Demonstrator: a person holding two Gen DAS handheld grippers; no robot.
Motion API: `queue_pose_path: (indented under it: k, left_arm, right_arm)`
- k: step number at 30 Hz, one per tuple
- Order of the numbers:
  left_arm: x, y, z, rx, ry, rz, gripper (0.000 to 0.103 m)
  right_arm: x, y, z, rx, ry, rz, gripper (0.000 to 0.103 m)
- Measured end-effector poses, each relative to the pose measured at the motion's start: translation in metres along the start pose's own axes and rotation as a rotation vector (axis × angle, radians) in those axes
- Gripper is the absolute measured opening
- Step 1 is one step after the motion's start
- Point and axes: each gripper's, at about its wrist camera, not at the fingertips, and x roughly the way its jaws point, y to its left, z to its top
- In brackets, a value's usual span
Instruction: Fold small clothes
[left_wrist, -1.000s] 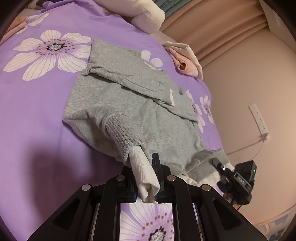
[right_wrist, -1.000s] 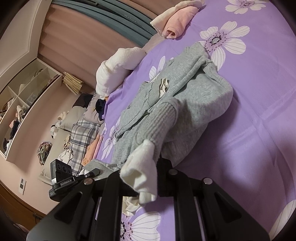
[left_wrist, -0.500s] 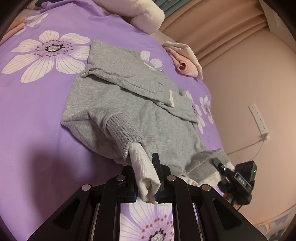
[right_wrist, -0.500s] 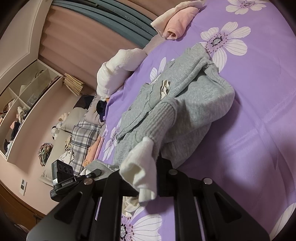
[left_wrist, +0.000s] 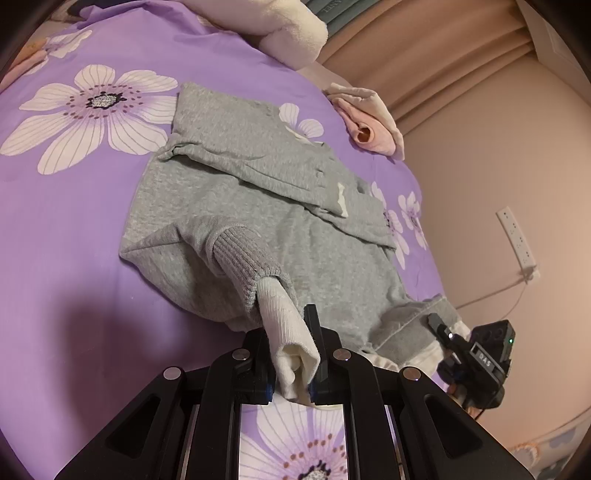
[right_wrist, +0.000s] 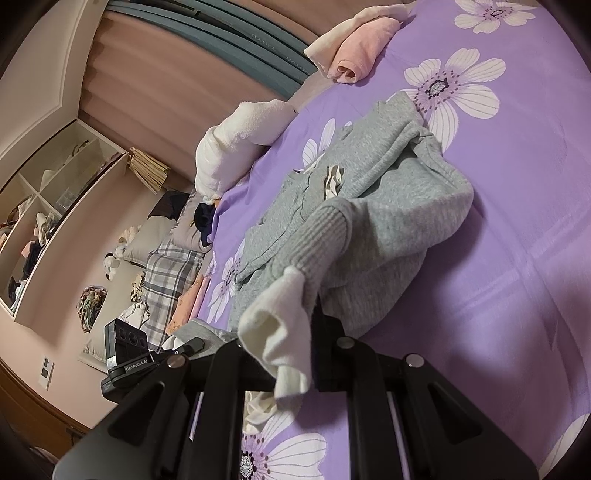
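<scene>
Grey knit, a small sweatshirt (left_wrist: 258, 206) lies partly folded on the purple flowered bedsheet (left_wrist: 66, 229), its long axis running away from both grippers toward the cream blanket (left_wrist: 288, 33). The left gripper (left_wrist: 291, 354) is clamped on the white inner cuff (left_wrist: 288, 325) that pokes from one ribbed sleeve; the right gripper (right_wrist: 295, 354) pinches a matching white cuff (right_wrist: 280, 325) of its own. Both sleeves trail back to the body, so the fold probably goes forward, neither hand nearer.

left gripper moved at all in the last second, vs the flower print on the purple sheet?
No. The left gripper sits clamped on the white ribbed cuff, in the same spot against the large white flower print.
</scene>
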Motion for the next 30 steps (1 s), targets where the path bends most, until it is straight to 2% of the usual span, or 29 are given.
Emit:
queue_pose_path:
  k: [30]
  left_arm:
    - [0.002,-0.006,0.021,0.023,-0.015,0.009,0.009]
  right_arm:
    - [0.005,0.004,0.016,-0.019,-0.025,0.012,0.013]
